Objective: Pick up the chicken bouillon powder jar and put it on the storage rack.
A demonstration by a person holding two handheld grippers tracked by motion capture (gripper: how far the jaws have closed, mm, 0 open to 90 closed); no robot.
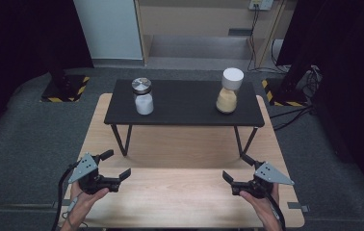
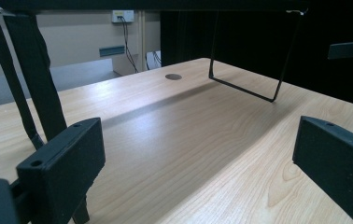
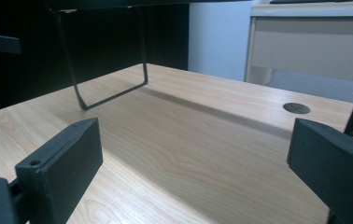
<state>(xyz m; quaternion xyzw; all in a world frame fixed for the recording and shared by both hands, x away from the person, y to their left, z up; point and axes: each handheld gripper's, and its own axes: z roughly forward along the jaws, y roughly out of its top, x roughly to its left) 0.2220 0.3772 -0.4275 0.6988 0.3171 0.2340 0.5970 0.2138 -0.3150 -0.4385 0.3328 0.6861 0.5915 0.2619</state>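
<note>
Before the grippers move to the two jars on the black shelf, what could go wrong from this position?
1. The jar with the white lid looks tall and narrow at the middle, so a sideways push from the right gripper could tip it.
2. Both it and the jar with the metal lid stand on a raised black shelf; a low approach by the left gripper might strike the shelf edge or its thin legs.
</note>
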